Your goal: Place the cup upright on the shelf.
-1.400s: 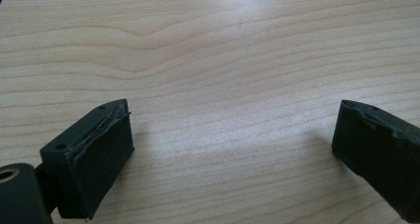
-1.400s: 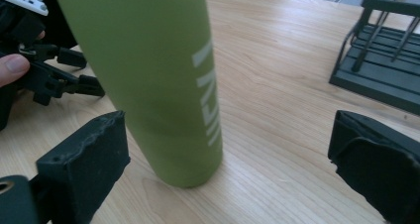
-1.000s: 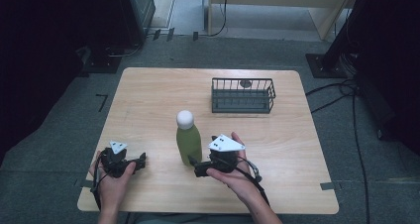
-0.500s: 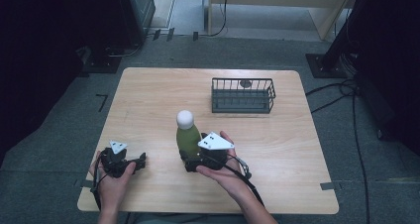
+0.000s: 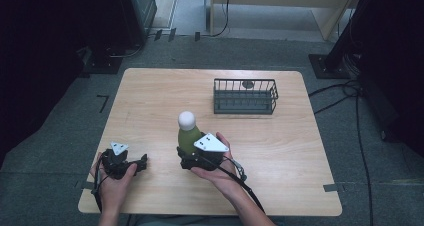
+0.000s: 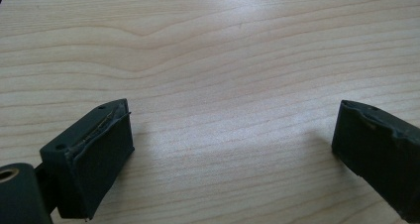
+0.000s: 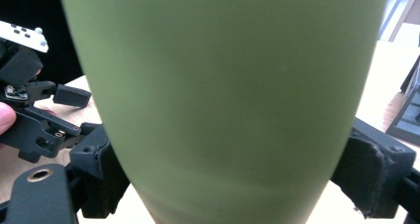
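1. Two grippers were on the near half of the table [image 5: 150, 101]. The left gripper [image 5: 142, 162] sat near the front-left corner, held in the left hand [image 5: 114, 183], with its grey plate on top.
2. Left gripper view: jaws stood wide apart, released, with bare wood grain between them. The right-hand pad [image 6: 381, 149] was cut off by the frame edge, and the left jaw's base ran out at the bottom corner.
3. Bottle [image 5: 189, 136]: green body, white round cap, upright, near the table's middle-front, just right of the left gripper and well apart from it.
4. High view: the bottle's lower body and base were hidden behind the right gripper [image 5: 187, 161] and its grey plate, so the base's contact with the table could not be checked.
5. Right gripper view: the bottle [image 7: 223, 100] was very close and blurred; top, cap and base were all cut off. One pad [image 7: 104, 174] sat on each flank of the green body. The jaws bracketed it low down, apparently touching both sides; whether they were actually squeezing I could not tell.
6. The left gripper [image 7: 59, 102] also showed at the left edge of that view, partly cut off.
7. Wire basket [image 5: 245, 96]: far right of the bottle, towards the back edge, well apart from both grippers. A small dark item inside it was too small to identify.
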`<state>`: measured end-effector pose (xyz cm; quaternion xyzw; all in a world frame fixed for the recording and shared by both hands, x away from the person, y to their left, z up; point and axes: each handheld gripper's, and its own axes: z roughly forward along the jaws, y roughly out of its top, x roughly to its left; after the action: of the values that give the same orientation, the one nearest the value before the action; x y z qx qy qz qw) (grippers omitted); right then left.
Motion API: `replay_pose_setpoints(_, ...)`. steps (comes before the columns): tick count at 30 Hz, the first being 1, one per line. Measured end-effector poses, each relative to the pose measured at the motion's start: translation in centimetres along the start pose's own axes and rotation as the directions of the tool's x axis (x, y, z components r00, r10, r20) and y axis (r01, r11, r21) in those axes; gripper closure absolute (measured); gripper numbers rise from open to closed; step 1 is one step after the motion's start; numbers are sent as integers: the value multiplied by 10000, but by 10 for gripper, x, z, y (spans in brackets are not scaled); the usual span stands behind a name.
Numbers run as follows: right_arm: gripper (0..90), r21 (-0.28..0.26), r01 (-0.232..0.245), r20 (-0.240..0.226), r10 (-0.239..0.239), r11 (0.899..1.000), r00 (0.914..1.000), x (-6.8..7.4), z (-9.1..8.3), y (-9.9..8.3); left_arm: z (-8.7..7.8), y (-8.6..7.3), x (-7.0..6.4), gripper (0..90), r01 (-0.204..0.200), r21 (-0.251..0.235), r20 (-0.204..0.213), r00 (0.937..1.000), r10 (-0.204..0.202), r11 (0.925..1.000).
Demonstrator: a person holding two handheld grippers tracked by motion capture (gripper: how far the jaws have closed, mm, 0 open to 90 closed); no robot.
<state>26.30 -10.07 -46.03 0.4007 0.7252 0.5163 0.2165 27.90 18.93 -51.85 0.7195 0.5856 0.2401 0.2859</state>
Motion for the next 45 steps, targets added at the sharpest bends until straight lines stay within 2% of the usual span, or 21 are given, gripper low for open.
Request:
replay_pose_setpoints(2,137,20,-4,-2,4,10000,10000,0,0,-1,0,0,0,28,0,0,1,10000,0,10000)
replay_pose_setpoints(3,174,-41,-7,-12,7,10000,10000,0,0,-1,0,0,0,28,-1,0,1,10000,1,10000)
replay_pose_setpoints(5,190,-68,-1,-28,1,10000,10000,1,-1,-1,0,0,0,28,1,-3,1,10000,-1,10000)
replay_pose_setpoints(6,196,-130,186,81,-185,9997,9998,3,-1,-1,0,0,0,28,0,0,1,10000,0,10000)
replay_pose_setpoints(15,202,-163,176,363,-170,9997,9992,1,-4,0,0,0,0,29,2,-1,0,10000,-2,10000)
replay_pose_setpoints(22,202,-348,72,407,-58,9994,9992,-4,-10,5,0,0,0,28,1,0,-1,10000,-1,10000)
replay_pose_setpoints(33,202,-515,-137,751,175,9986,9970,-21,-21,14,0,0,0,28,-2,1,-3,10000,2,10000)
replay_pose_setpoints(38,202,-615,-359,1008,420,9975,9940,-34,-26,21,0,0,0,29,-4,0,-3,10000,4,10000)
replay_pose_setpoints(45,203,-778,-418,1369,522,9961,9892,-49,-33,29,0,0,0,29,3,0,-1,10000,-3,10000)
